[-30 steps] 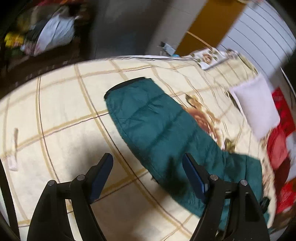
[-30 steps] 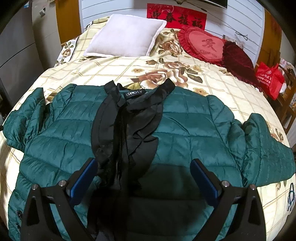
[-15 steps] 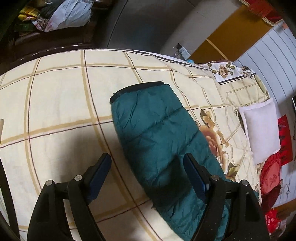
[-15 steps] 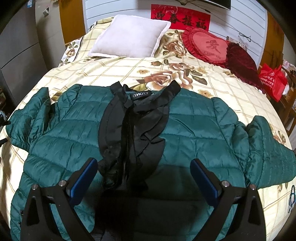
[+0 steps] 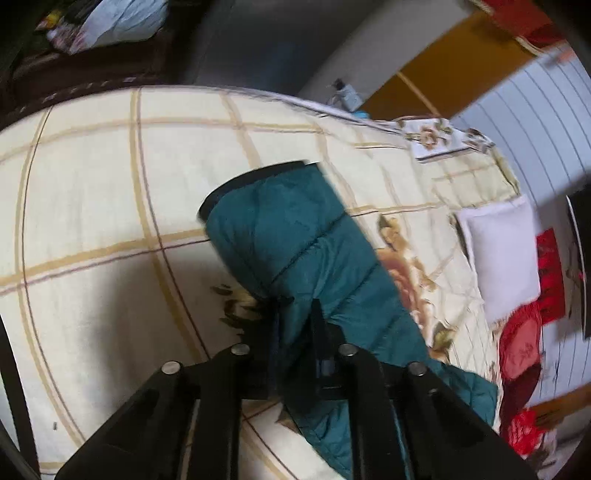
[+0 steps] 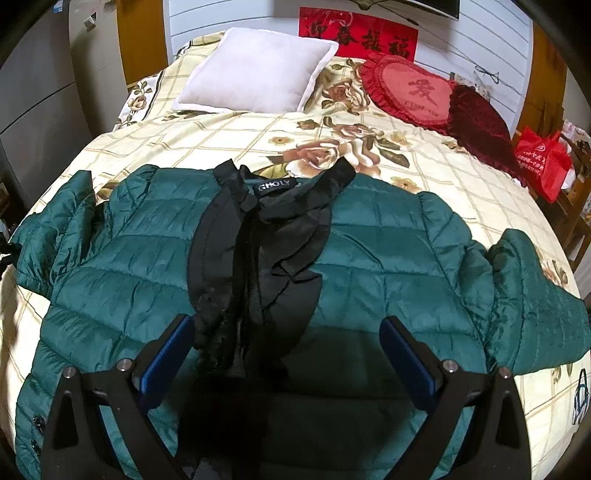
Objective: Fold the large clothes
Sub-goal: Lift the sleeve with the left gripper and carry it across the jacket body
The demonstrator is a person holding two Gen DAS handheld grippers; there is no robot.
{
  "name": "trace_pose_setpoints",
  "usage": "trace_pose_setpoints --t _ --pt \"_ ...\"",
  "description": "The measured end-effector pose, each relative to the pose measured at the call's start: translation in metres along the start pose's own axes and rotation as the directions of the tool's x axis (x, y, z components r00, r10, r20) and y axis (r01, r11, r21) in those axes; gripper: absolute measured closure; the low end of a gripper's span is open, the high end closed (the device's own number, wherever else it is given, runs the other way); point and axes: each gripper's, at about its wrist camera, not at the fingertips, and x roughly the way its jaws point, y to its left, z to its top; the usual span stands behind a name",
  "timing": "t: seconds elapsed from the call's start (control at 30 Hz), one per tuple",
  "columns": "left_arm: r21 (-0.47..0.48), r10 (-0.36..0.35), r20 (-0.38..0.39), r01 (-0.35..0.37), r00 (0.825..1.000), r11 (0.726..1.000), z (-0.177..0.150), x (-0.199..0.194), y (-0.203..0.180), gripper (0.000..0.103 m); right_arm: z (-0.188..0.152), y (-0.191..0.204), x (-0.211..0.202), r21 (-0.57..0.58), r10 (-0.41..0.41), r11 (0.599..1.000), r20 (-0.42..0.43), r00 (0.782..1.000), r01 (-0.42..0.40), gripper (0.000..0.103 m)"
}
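Observation:
A teal quilted puffer jacket (image 6: 388, 258) lies spread front-up on the bed, its black lining and collar (image 6: 258, 251) showing down the middle. My right gripper (image 6: 288, 354) is open and empty, hovering over the jacket's lower middle. In the left wrist view the jacket's left sleeve (image 5: 295, 236) stretches across the bedspread, black cuff at the far end. My left gripper (image 5: 295, 332) is shut on the sleeve fabric partway along it, lifting a fold off the bed.
The bed has a cream plaid floral bedspread (image 6: 443, 158). A white pillow (image 6: 258, 70), a red heart cushion (image 6: 413, 92) and a dark red cushion (image 6: 476, 125) lie at the head. A red bag (image 6: 543, 162) stands at the right. Bags (image 5: 110, 18) lie on furniture beyond the bed's edge.
My left gripper has closed from open onto the sleeve and pinched up the fabric. The right gripper has pulled back a little and stays open.

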Motion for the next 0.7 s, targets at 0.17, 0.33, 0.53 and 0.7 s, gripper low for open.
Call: trace_pose_setpoints --t 0.17,0.33,0.53,0.7 --pt "0.113 -0.115 0.001 0.115 0.993 0.987 -0.009 -0.030 -0.033 0.103 -0.002 -0.003 -0.004 0.009 0.005 1.000 -0.001 1.000 -0.005 0.001" --pt "0.255 -0.243 -0.018 0.240 0.970 0.937 -0.028 -0.068 -0.085 0.103 -0.003 -0.008 -0.014 0.018 0.002 1.000 0.014 1.000 -0.002 0.001" --pt "0.419 -0.367 -0.111 0.378 0.924 0.825 -0.078 -0.109 -0.154 0.103 -0.008 -0.019 -0.025 0.024 -0.011 1.000 0.023 1.000 0.010 0.001" --pt "0.518 -0.401 -0.218 0.454 0.890 0.725 -0.135 -0.124 -0.205 0.103 -0.015 -0.035 -0.031 0.046 -0.025 0.999 0.019 0.999 0.024 0.001"
